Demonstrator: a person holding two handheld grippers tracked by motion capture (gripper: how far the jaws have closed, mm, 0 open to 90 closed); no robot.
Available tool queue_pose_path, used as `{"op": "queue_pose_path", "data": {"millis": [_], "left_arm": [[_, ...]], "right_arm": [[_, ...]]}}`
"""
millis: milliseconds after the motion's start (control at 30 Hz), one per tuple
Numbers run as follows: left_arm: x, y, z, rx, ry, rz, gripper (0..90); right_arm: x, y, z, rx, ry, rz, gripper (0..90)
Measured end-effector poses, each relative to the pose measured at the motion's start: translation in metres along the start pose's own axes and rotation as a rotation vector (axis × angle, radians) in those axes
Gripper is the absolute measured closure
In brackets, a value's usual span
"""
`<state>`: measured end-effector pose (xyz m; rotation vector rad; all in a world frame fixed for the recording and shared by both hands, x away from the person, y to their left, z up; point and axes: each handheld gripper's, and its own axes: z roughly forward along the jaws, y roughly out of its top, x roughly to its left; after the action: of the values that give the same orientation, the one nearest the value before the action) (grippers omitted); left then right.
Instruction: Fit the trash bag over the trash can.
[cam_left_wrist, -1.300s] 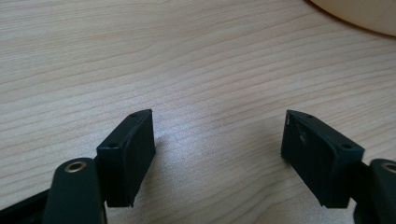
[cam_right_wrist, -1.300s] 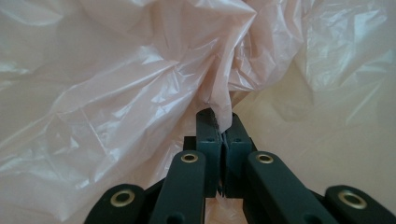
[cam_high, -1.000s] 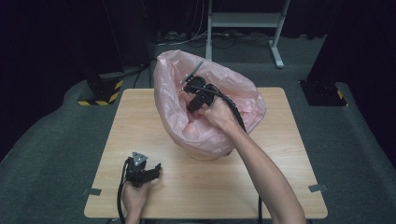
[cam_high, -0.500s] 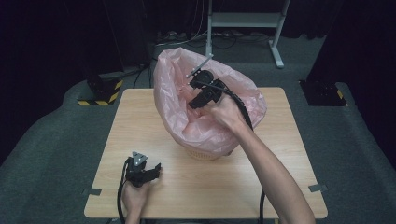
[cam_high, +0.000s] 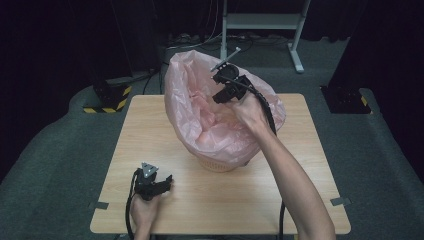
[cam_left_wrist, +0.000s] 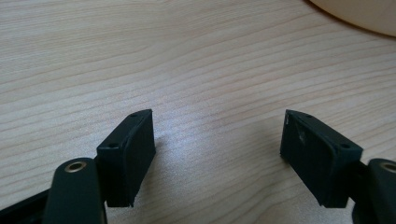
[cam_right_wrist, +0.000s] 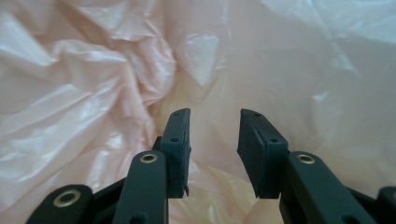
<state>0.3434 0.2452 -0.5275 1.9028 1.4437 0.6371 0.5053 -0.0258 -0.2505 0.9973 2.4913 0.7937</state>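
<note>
Pink bin liner (cam_high: 210, 117) sits draped over the small basket (cam_high: 220, 164) at the middle-rear of the wooden surface (cam_high: 310, 165), its mouth bunched up and billowing well above the rim, crumpled folds sagging into the inside. Change since a second ago: the right gripper (cam_high: 226, 95) is up and out a bit, now hovering at the liner's far-right upper edge instead of lower inside the opening. Its jaws have just been opening then closing part-way; in the right gripper view they stand partly spread with a clear gap (cam_right_wrist: 214, 140), and nothing is pinched between them, only loose pink film behind and below. So no grip on the plastic right now; looks like a release-and-regrasp while the liner gets spread around the rim. Judgement: the liner isn't seated yet, too much slack piled on the left side and the rim fold-over looks uneven. Next move likely needs a fresh pinch on the top edge and a pull outward and down over the basket lip. Left gripper (cam_high: 150, 182) hasn't moved, parked on the surface at the near-left in the person's hand, jaws wide apart and empty (cam_left_wrist: 215, 154), just bare woodgrain between them, basket edge at the top right of its view. Risk: thin film slips or tears if pinched too shallow.
</note>
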Motion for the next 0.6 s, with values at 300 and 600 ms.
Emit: {"op": "queue_pose_path", "data": {"millis": [300, 600], "left_arm": [[0.0, 0.0, 0.0, 0.0, 0.0, 0.001, 26.1], [0.0, 0.0, 0.0, 0.0, 0.0, 0.0, 26.1]], "right_arm": [[-0.005, 0.005, 0.018, 0.06, -0.025, 0.002, 64.5], [-0.007, 0.001, 0.036, 0.131, -0.025, 0.002, 63.8]]}}
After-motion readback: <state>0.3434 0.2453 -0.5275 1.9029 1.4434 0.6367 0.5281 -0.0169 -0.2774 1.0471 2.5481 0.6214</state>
